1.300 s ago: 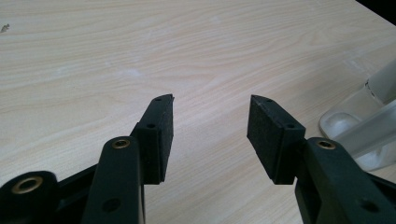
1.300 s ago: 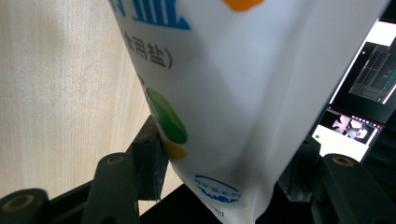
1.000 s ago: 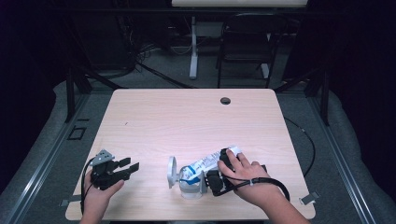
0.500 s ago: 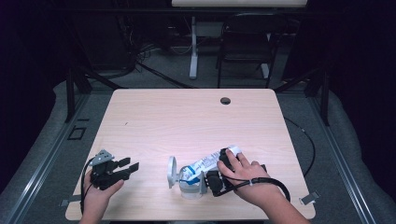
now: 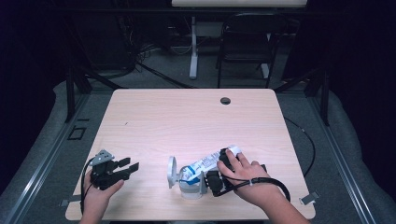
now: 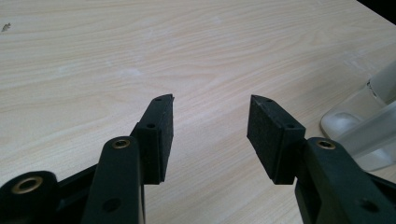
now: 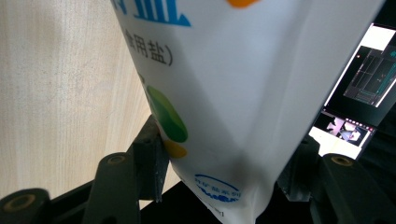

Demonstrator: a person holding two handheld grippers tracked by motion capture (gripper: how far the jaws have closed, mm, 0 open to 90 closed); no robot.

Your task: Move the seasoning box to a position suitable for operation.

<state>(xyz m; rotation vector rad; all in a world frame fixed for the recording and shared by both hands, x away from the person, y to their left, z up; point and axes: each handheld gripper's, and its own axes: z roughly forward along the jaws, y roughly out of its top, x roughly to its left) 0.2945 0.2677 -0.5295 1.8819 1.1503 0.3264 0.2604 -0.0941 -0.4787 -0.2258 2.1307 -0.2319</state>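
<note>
A white salt bag (image 5: 208, 164) with blue print lies tilted, its lower end over a clear plastic container (image 5: 189, 185) whose round lid (image 5: 172, 171) stands flipped up. My right gripper (image 5: 217, 169) is shut on the bag's upper part, a hand on top of it. In the right gripper view the bag (image 7: 233, 84) sits pinched between both jaws of the right gripper (image 7: 229, 177). My left gripper (image 5: 130, 165) rests near the table's front left, open and holding nothing. Through the left gripper's (image 6: 210, 126) jaws I see bare wood, with the container (image 6: 369, 140) off to the right.
The pale wooden table (image 5: 187, 121) has a round cable hole (image 5: 225, 100) near its far edge. A chair (image 5: 247, 46) and a desk leg (image 5: 193, 46) stand on the dark floor beyond. A lit monitor (image 7: 359, 93) appears behind the bag in the right gripper view.
</note>
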